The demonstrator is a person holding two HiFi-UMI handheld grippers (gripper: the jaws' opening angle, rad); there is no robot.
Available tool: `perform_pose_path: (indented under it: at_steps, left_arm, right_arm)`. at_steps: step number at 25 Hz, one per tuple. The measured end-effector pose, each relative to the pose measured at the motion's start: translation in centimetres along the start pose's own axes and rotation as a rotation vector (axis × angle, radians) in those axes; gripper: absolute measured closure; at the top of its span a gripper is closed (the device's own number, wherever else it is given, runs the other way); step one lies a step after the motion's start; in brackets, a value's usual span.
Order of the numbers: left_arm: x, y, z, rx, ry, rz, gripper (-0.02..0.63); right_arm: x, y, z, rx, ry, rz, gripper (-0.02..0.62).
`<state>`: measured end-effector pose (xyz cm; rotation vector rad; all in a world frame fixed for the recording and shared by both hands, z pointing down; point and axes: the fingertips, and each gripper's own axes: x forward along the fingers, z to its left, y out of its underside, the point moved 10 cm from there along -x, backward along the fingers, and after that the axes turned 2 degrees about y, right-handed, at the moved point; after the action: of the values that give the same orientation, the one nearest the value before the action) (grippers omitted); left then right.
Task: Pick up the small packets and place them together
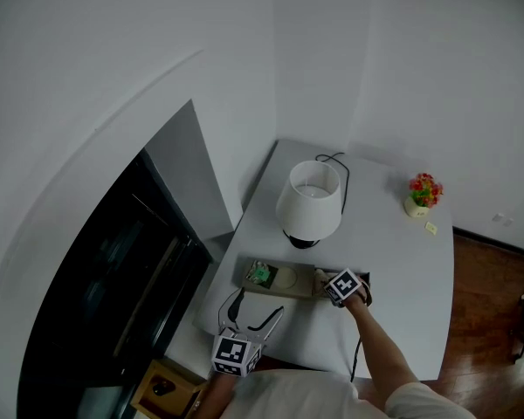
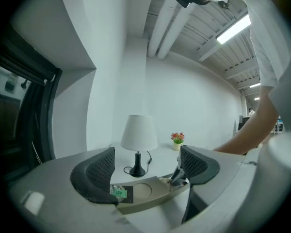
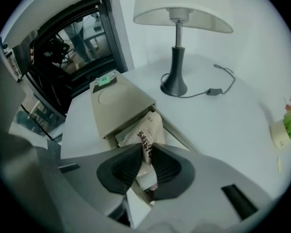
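Packet (image 3: 151,127), pale with dark print, sticks up from the open drawer (image 3: 182,136) of a beige box (image 3: 119,101), pinched between the right gripper's (image 3: 146,152) pads. Left gripper (image 2: 146,171) stands wide, holding nothing, facing the box across the white table (image 3: 223,120).

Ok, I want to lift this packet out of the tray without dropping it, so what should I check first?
1. Right gripper shut on the printed packet: ok, the pads pinch its near end.
2. Only one packet pinched: cannot tell; other packets lie right beneath it.
3. Lamp clear of the lift: ok, it stands behind the tray, apart from it.
4. Left gripper out of the way: ok, it is open and empty, by the near edge of the table.
5. Green packet to join: ok, it lies at the tray's opposite end.
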<state>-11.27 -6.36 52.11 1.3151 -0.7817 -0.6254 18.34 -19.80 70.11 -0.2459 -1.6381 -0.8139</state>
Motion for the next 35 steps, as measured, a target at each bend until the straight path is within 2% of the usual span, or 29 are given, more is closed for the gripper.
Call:
perform_pose_path:
  at_steps: [4,11,15,17,20,23,29,35]
  left_arm:
    - [0.2,-0.1,0.0,-0.003,0.009,-0.004,0.196]
    - [0.7,0.2,0.0,-0.008,0.033,0.000,0.196]
    - [0.7,0.4,-0.3,-0.009,0.043,0.000,0.196]
    - [0.7,0.4,-0.2,-0.009,0.044,-0.001,0.196]
    - [0.7,0.4,-0.3,-0.011,0.039,-0.002,0.196]
    - [0.2,0.4,-0.2,-0.014,0.026,-0.004,0.196]
    - [-1.6,0.8,0.7,-0.030,-0.037,-0.002,0.196]
    - [-3.9,1.6,1.8,-0.051,-0.110,-0.001,0.196]
  right_arm:
    - [-2.8,1.8,-0.2,0.064,-0.009,-0.074,0.518]
    - [-9.4,4.4,1.6,0.185,-0.039,-0.276,0.520]
    - [-10.8,4.6,3.5,0.195,-0.103,-0.399,0.520]
    - [-10.6,3.6,4.8,0.156,-0.133,-0.433,0.522]
    - [-9.4,1.6,6.2,0.068,-0.134,-0.424,0.522]
    - [-7.3,-0.8,7.2,0.024,-0.132,-0.391,0.522]
    - [-3.7,-5.7,8.2,0.005,-0.111,-0.336,0.506]
    - [-0.9,-7.5,7.9,-0.032,-0.046,-0.238,0.499]
